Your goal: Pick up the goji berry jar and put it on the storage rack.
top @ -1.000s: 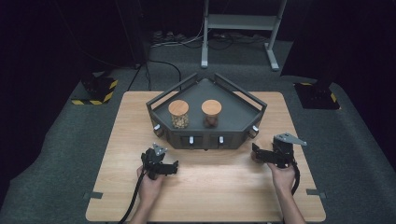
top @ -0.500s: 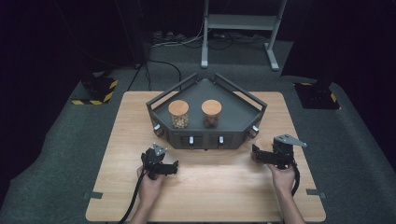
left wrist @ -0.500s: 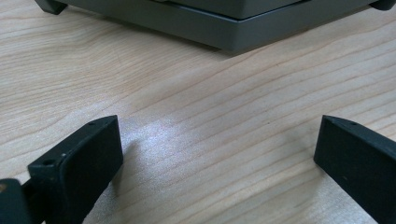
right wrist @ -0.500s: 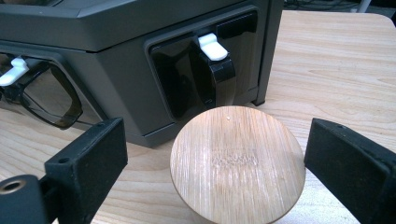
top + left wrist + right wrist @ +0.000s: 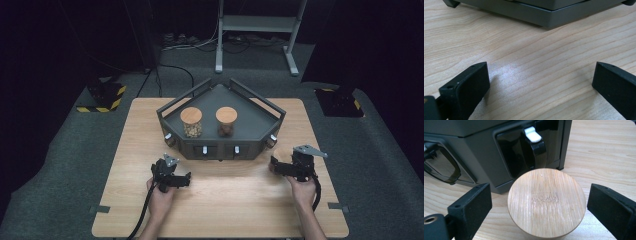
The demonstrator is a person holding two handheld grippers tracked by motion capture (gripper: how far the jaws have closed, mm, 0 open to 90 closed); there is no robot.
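Overhead, pale wooden table (image 5: 220,210), grey carpeted floor (image 5: 60,165), dark room beyond

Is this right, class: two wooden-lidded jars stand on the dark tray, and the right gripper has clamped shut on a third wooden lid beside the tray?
Not quite. The right gripper is open: its jaws stand apart on either side of the wooden lid with gaps between, as the right gripper view shows. The two jars do stand on the tray.
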